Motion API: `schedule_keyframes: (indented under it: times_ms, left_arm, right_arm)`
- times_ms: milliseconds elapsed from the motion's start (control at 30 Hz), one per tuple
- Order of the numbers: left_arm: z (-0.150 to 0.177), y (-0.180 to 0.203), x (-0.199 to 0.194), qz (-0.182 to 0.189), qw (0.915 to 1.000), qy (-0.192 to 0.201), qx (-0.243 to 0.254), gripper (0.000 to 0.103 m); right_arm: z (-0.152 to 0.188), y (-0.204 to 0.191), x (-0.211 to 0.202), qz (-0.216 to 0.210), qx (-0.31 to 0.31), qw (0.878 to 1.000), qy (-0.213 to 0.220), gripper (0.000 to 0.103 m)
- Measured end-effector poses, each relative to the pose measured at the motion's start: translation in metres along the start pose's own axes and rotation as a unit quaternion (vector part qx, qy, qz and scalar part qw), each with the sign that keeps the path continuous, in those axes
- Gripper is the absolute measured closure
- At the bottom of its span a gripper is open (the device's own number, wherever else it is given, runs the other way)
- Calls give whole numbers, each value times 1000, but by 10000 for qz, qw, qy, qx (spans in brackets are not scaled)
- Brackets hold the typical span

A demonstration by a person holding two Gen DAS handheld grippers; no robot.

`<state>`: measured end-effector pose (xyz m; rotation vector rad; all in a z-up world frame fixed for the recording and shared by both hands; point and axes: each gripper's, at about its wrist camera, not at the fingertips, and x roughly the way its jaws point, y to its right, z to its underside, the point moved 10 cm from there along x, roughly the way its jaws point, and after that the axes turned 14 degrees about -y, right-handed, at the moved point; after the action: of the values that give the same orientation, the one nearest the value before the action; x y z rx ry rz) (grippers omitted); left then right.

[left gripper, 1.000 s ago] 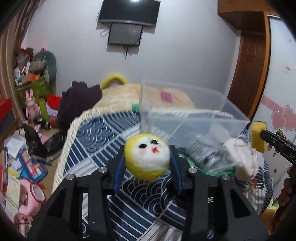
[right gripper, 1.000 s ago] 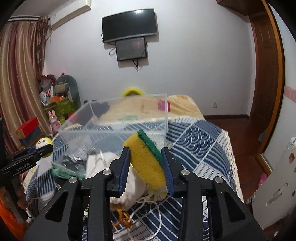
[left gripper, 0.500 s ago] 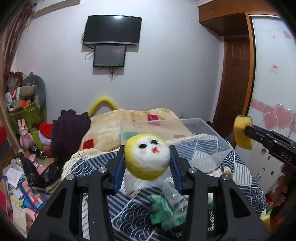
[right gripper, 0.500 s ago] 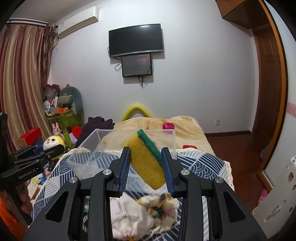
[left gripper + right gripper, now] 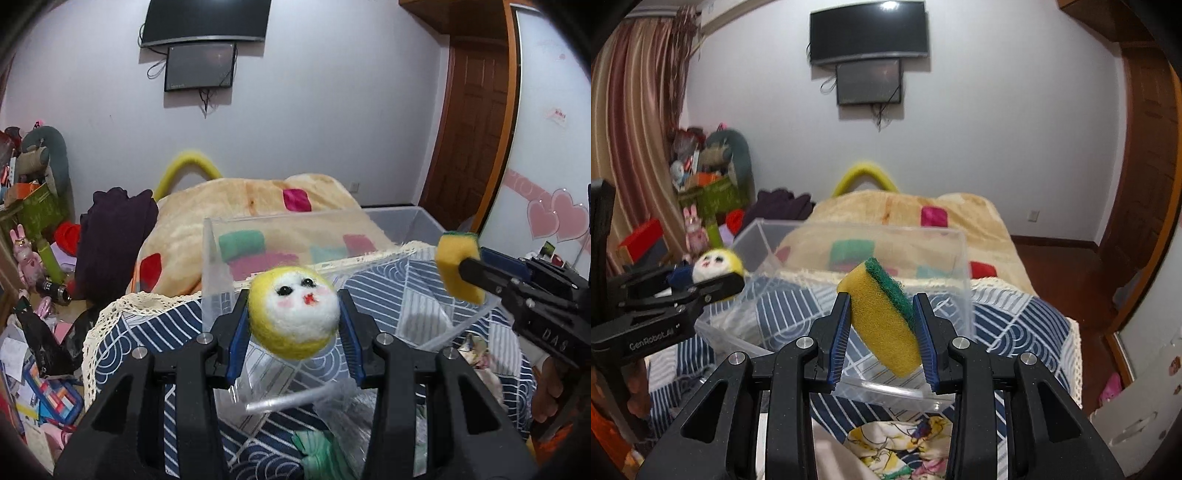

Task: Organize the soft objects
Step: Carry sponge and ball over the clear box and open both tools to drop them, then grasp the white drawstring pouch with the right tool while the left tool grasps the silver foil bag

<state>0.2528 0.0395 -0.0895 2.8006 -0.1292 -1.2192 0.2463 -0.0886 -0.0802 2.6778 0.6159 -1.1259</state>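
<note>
My left gripper (image 5: pixel 293 325) is shut on a yellow and white felt ball with a face (image 5: pixel 293 315), held above the near left corner of a clear plastic bin (image 5: pixel 214 258). My right gripper (image 5: pixel 882 328) is shut on a yellow sponge with a green scrub side (image 5: pixel 882 317), held over the bin's (image 5: pixel 964 280) near rim. Each gripper shows in the other view: the right one with the sponge (image 5: pixel 458 269), the left one with the ball (image 5: pixel 714 264). The bin sits on a blue patterned cloth (image 5: pixel 147 339) and looks empty.
A crumpled plastic bag with green cloth (image 5: pixel 317 450) lies below the left gripper. A printed white cloth (image 5: pixel 901 443) lies below the right gripper. A beige blanket (image 5: pixel 240 199), a dark purple garment (image 5: pixel 110 236) and floor clutter (image 5: pixel 33 369) lie beyond and left.
Both grippers have come closer to the bin and now hang over its near rim, each still holding its object. The loose cloths have dropped lower in both views.
</note>
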Motion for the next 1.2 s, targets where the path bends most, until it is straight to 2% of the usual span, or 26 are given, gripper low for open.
schedule_keyframes:
  times_ms: [333, 367, 433, 467, 500, 567, 633, 700, 767, 900, 1000, 1200]
  left_arm:
    - [5, 10, 31, -43, 9991, -359, 227, 56]
    - [6, 10, 32, -29, 9990, -390, 221, 53]
    - [7, 12, 30, 0, 9990, -397, 210, 44]
    - [6, 12, 29, 15, 9991, -381, 209, 38]
    - [6, 12, 26, 10, 9991, -356, 209, 36]
    - [4, 12, 20, -27, 9994, -273, 200, 35]
    - [1, 12, 12, -37, 9996, -190, 196, 26]
    - [-1, 12, 4, -49, 9997, -115, 188, 10]
    - [-2, 10, -6, -132, 9998, 12, 113, 4]
    - [0, 10, -26, -116, 9996, 249, 65, 2]
    - [7, 16, -35, -25, 9995, 267, 144, 1]
    - [29, 24, -44, -12, 9992, 312, 245, 1]
  right_arm:
    - [14, -2, 10, 10, -214, 9993, -315, 67]
    - [15, -2, 9, 25, -214, 9993, -315, 66]
    - [16, -1, 6, 35, -200, 9994, -293, 55]
    - [13, 0, 4, 42, -180, 9995, -263, 46]
    - [12, 2, 1, 50, -150, 9997, -201, 44]
    - [8, 1, -4, 20, -129, 9998, -141, 44]
    - [5, 1, -14, 0, -105, 9999, -37, 44]
    - [3, 0, -22, 0, -90, 9999, 57, 44]
    - [3, -1, -34, -3, -121, 9998, 182, 43]
    - [7, -4, -55, -12, -178, 9991, 385, 36]
    - [14, -6, -64, -55, -167, 9989, 445, 35]
    - [37, -9, -61, -151, -146, 9994, 279, 35]
